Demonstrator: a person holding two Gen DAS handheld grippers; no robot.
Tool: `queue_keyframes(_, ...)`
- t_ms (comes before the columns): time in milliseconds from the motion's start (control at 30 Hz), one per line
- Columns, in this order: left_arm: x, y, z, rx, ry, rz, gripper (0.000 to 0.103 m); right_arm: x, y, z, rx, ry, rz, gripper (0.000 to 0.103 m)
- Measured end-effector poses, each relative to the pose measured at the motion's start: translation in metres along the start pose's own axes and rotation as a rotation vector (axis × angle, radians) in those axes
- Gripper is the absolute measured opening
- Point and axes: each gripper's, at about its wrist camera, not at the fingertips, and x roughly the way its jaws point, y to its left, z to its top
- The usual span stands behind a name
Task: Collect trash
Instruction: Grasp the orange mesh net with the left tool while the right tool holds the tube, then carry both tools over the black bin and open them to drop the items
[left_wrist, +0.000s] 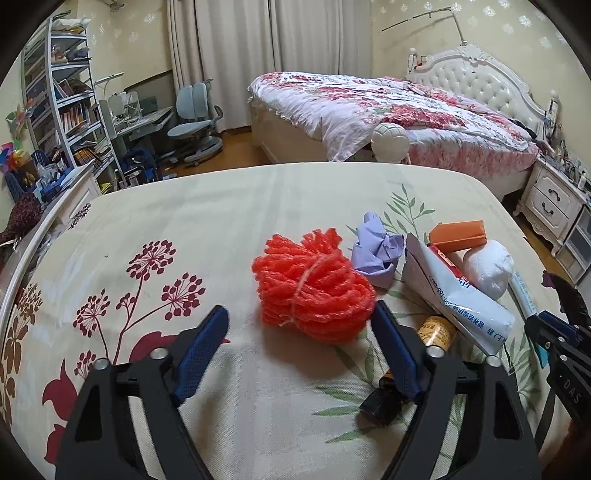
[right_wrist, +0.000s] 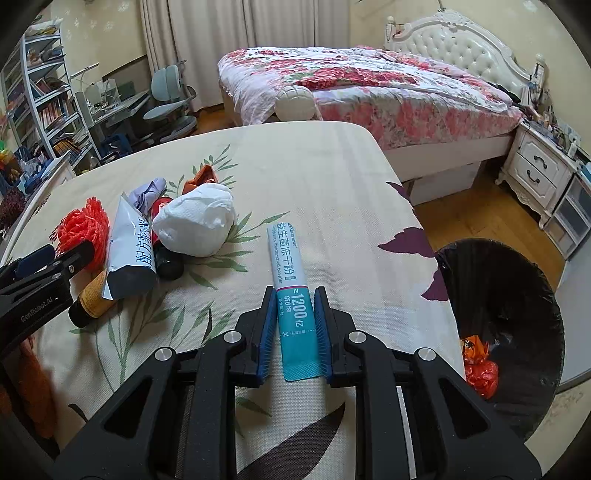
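My right gripper (right_wrist: 295, 299) is shut on a teal and white powder sachet (right_wrist: 291, 291), which lies flat on the floral tablecloth (right_wrist: 332, 177). My left gripper (left_wrist: 299, 317) is open, its fingers either side of the near edge of a red foam net (left_wrist: 314, 284). Beside the net lie a crumpled purple paper (left_wrist: 375, 249), a white and blue pouch (left_wrist: 458, 291), a white tissue ball (left_wrist: 487, 269), an orange box (left_wrist: 458, 234) and a small brown bottle (left_wrist: 406, 373) with a black cap. A black-lined trash bin (right_wrist: 506, 314) stands right of the table.
The bin holds red and orange wrappers (right_wrist: 478, 365). Behind the table are a bed (left_wrist: 388, 110), a white ball-topped post (left_wrist: 389, 142), a nightstand (left_wrist: 550, 206), a desk with a blue chair (left_wrist: 195, 118) and a bookshelf (left_wrist: 62, 92). The left gripper also shows in the right wrist view (right_wrist: 40, 280).
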Motion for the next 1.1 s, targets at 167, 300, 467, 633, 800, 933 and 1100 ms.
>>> queue_keyframes(167, 0.003, 0.003, -0.004, -0.002, 0.029, -0.047, 0.037, 0.000, 0.001, 0.000, -0.001, -0.001, 0.003, 0.020)
queue_keyframes(300, -0.001, 0.006, -0.007, -0.007, 0.023, -0.049, 0.035, -0.002, 0.001, -0.002, 0.000, -0.002, 0.005, 0.020)
queue_keyframes(467, -0.011, 0.011, -0.014, -0.002, 0.010, -0.042, 0.034, -0.006, 0.003, -0.007, 0.004, -0.005, 0.011, 0.019)
queue_keyframes(633, -0.028, 0.012, -0.024, -0.001, -0.006, -0.038, 0.033, -0.014, 0.004, -0.017, 0.004, -0.010, 0.018, 0.018)
queue_keyframes(800, -0.046, 0.012, -0.033, 0.000, -0.023, -0.043, 0.033, -0.024, 0.004, -0.027, 0.003, -0.018, 0.021, 0.018)
queue_keyframes(933, -0.058, 0.006, -0.039, 0.014, -0.036, -0.052, 0.033, -0.035, 0.004, -0.034, 0.003, -0.028, 0.023, 0.017)
queue_keyframes(1100, -0.071, -0.005, -0.045, 0.028, -0.048, -0.076, 0.033, -0.049, -0.003, -0.040, 0.013, -0.046, 0.021, 0.017)
